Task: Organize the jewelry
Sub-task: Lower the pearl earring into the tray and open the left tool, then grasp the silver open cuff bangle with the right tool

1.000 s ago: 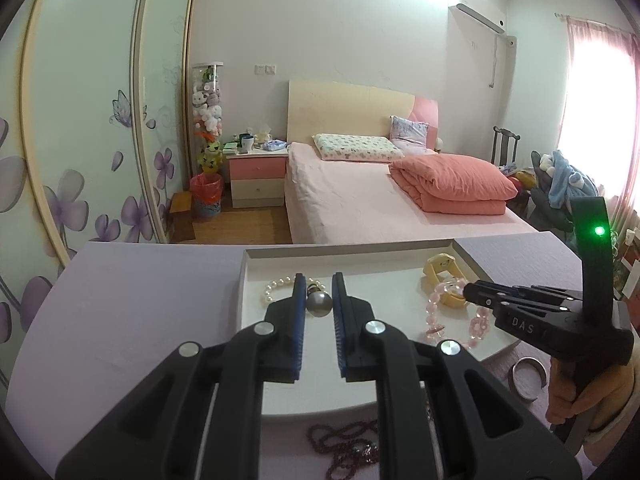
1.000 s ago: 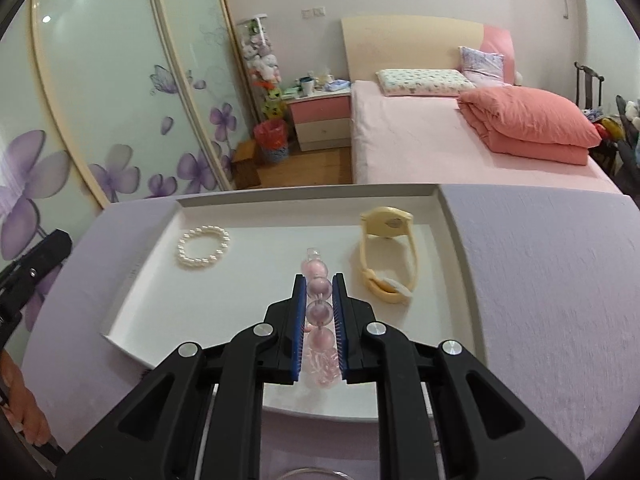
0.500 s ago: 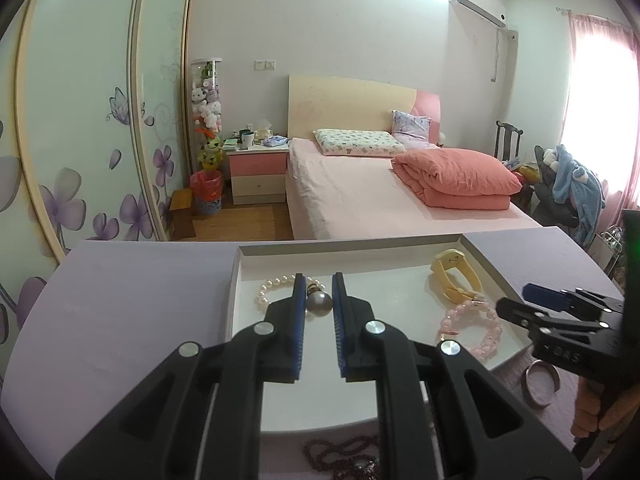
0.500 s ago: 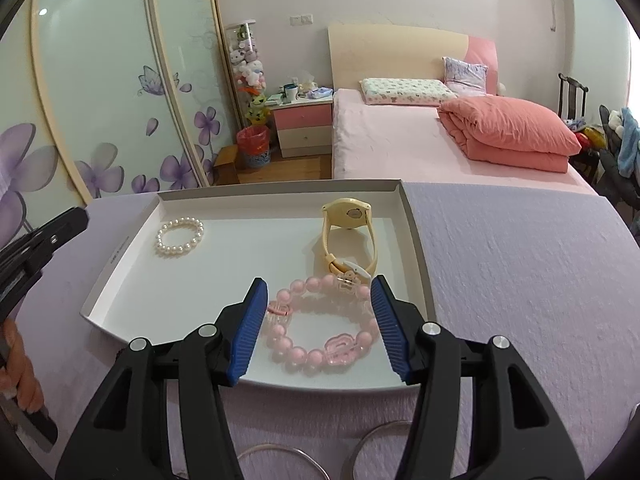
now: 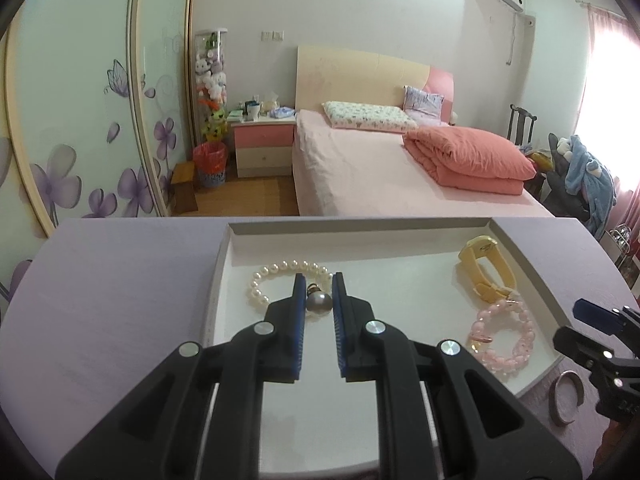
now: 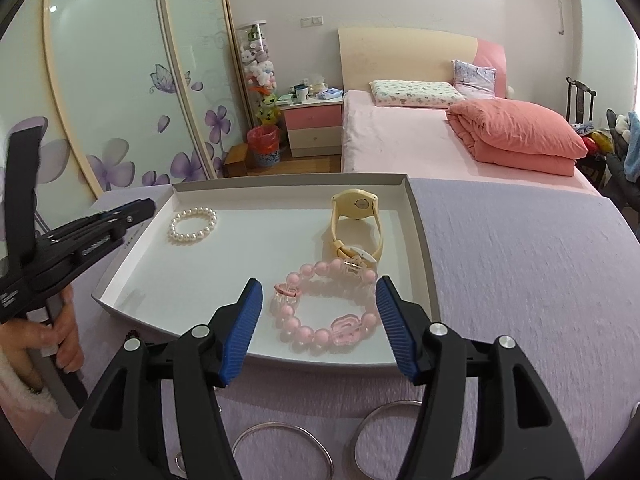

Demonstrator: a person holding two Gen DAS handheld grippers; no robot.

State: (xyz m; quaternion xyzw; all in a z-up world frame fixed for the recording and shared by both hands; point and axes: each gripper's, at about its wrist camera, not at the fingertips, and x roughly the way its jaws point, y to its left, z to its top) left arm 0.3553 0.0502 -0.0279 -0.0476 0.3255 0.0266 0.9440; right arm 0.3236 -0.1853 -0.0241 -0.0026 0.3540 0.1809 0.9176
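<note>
A white tray [image 5: 400, 226] [image 6: 280, 190] sits on the purple table. My left gripper [image 5: 316, 284] is shut on a grey pearl pendant [image 5: 318, 302], held over the tray's left part, by the white pearl bracelet [image 5: 280, 270] [image 6: 193, 224]. My right gripper [image 6: 318, 300] is open and empty at the tray's near edge; it also shows in the left wrist view [image 5: 592, 316]. The pink bead bracelet [image 6: 326, 308] [image 5: 502, 338] lies in the tray between its fingers. A yellow watch [image 6: 356, 224] [image 5: 486, 268] lies behind it.
Silver bangles [image 6: 280, 446] [image 6: 384, 436] lie on the table in front of the tray; one shows in the left wrist view [image 5: 566, 398]. A bed, a nightstand and flowered wardrobe doors stand behind the table.
My right gripper opened, let the pink bead bracelet go in the tray and drew back. My left gripper kept its hold on the pendant and shifted slightly over the tray.
</note>
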